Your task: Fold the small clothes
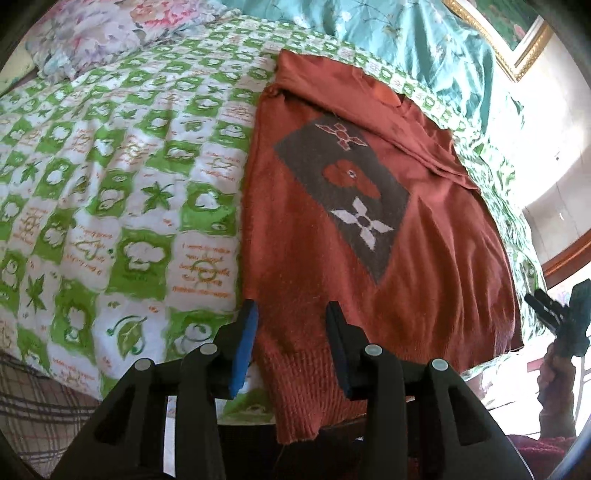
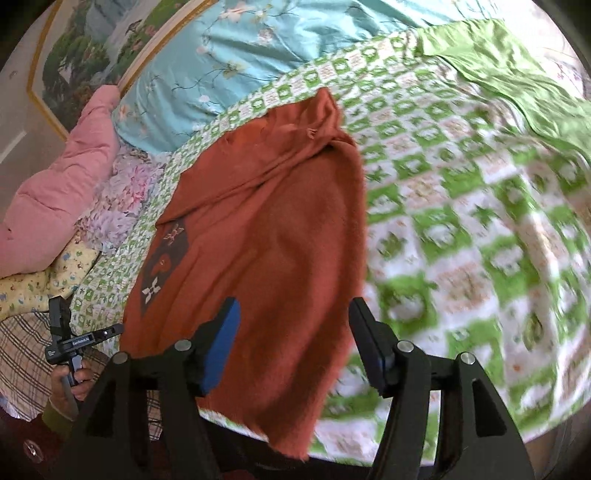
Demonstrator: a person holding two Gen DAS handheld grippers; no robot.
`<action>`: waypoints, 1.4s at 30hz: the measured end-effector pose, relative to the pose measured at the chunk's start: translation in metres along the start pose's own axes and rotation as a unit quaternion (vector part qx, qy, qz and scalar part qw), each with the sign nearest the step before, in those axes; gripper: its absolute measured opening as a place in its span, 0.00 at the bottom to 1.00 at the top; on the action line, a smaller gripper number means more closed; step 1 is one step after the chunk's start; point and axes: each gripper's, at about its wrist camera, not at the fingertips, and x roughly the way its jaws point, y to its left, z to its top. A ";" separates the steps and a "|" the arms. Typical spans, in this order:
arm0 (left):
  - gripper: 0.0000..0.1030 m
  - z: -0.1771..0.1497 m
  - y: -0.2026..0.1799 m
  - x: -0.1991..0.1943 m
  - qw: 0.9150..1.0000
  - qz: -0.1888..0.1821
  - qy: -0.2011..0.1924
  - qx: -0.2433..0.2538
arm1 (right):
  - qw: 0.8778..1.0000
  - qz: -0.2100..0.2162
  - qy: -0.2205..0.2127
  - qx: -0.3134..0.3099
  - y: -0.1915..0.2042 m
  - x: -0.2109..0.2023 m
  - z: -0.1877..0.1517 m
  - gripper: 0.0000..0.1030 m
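Observation:
A rust-orange knitted sweater (image 1: 424,277) lies on the green-and-white checked bed cover (image 1: 110,184), its grey panel with flower motifs facing up. Its ribbed hem hangs over the near bed edge. My left gripper (image 1: 292,308) stands open over that hem's left corner, with cloth lying between the jaws but not pinched. In the right wrist view the sweater (image 2: 277,221) appears folded lengthwise, the grey panel at its left edge. My right gripper (image 2: 294,304) hovers open over the sweater's near right edge, nothing squeezed between its pads.
A teal floral quilt (image 2: 229,66) lies bunched along the far side of the bed. A pink quilt (image 2: 66,177) and a floral pillow (image 1: 103,33) flank it. A green cloth (image 2: 517,74) lies far right. A framed picture (image 2: 85,48) hangs behind.

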 end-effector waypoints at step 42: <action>0.05 0.013 0.012 -0.007 0.978 -0.206 -0.030 -0.026 | 0.985 0.149 0.033 0.079 -0.020 0.014 -0.033 0.07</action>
